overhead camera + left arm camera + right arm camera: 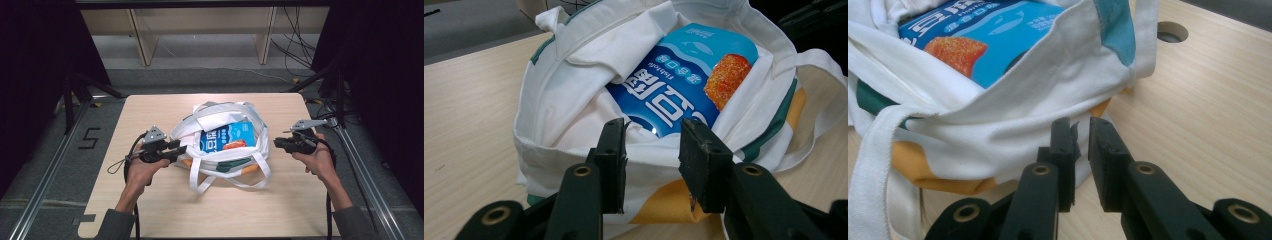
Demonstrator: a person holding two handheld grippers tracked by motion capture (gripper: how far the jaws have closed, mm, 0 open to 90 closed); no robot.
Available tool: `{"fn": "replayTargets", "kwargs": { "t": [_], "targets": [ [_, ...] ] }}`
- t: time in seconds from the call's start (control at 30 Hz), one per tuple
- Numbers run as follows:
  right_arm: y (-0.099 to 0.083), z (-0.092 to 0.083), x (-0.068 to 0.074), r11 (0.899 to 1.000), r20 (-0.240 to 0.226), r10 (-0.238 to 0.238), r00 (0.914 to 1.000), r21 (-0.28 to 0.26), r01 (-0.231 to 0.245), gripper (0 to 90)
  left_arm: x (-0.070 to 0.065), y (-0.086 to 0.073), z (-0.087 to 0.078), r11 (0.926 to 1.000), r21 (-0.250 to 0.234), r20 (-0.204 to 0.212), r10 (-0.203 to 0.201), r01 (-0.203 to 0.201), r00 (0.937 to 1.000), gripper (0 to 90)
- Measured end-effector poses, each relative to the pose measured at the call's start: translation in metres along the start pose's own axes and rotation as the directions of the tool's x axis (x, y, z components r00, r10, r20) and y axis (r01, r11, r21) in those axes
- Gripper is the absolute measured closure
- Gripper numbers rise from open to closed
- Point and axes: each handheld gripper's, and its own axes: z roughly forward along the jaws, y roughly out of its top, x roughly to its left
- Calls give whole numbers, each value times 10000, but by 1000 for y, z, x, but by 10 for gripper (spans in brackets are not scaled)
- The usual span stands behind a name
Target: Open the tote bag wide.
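Observation:
A white tote bag with green and orange trim lies in the middle of the wooden table. Inside it sits a blue snack packet with white lettering. My left gripper is at the bag's left side. In the left gripper view it stands open, its jaws astride the bag's near rim, below the packet. My right gripper is just right of the bag. In the right gripper view it has a narrow gap between its jaws, close to the bag's wall, with nothing gripped. The packet shows above.
The bag's white handle straps spill toward the front of the table. A round cable hole is cut in the tabletop beyond the bag. Metal rails run along both sides of the table, and shelving stands behind it.

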Motion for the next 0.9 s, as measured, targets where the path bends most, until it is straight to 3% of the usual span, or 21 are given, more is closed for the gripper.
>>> {"fn": "replayTargets", "kwargs": {
  "t": [0.1, 0.2, 0.23, 0.37, 0.43, 0.53, 0.57, 0.6, 0.63, 0.67, 0.8, 0.9],
  "targets": [
    [0, -1, 1, 9997, 58, -142, 9999, -206, 143, 801, -1, -2, 2, 10000, -24, 103, -7, 8, 9999, 574],
    [-1, -3, 5, 10000, -34, -64, 10000, -46, 63, 792, 1, -5, 2, 9998, -35, 118, -204, 204, 9997, 544],
    [-2, -2, 5, 9995, -19, -277, 9996, -145, 277, 787, 1, -6, 1, 9998, -27, 96, -195, 195, 9998, 530],
    [-2, -4, 7, 9996, -53, -273, 9996, -64, 272, 774, -1, -9, -1, 9999, 35, 163, -149, 148, 9998, 489],
    [-4, -4, 11, 9998, -28, -4, 10000, -177, 4, 755, -3, -11, -2, 9998, -11, 299, -187, 187, 9994, 477],
    [-5, -4, 9, 9988, 136, -415, 9990, -260, 419, 726, -6, -13, -3, 10000, -9, 249, -59, 59, 9997, 468],
    [-6, -4, 12, 9996, 46, -152, 9999, -224, 153, 714, -7, -14, -3, 10000, -74, 307, -51, 54, 9995, 460],
    [-6, -4, 10, 9994, 66, -248, 9997, -232, 249, 706, -7, -14, -3, 10000, -42, 287, -11, 13, 9996, 453],
    [-7, -4, 10, 9991, 85, -316, 9995, -267, 318, 690, -7, -15, -4, 10000, -21, 280, -68, 68, 9996, 447],
    [-7, -6, 13, 9998, 45, 73, 10000, -178, -72, 654, -8, -16, -4, 9999, -39, 267, -117, 118, 9996, 435],
    [-9, -8, 10, 9997, 158, -108, 9998, -211, 111, 583, -8, -19, -6, 9999, -127, 337, 53, -49, 9994, 388],
    [-11, -8, 14, 9999, 240, 45, 9997, -168, -41, 498, -10, -23, -7, 9999, -29, 346, -112, 113, 9993, 340]
  ]
}}
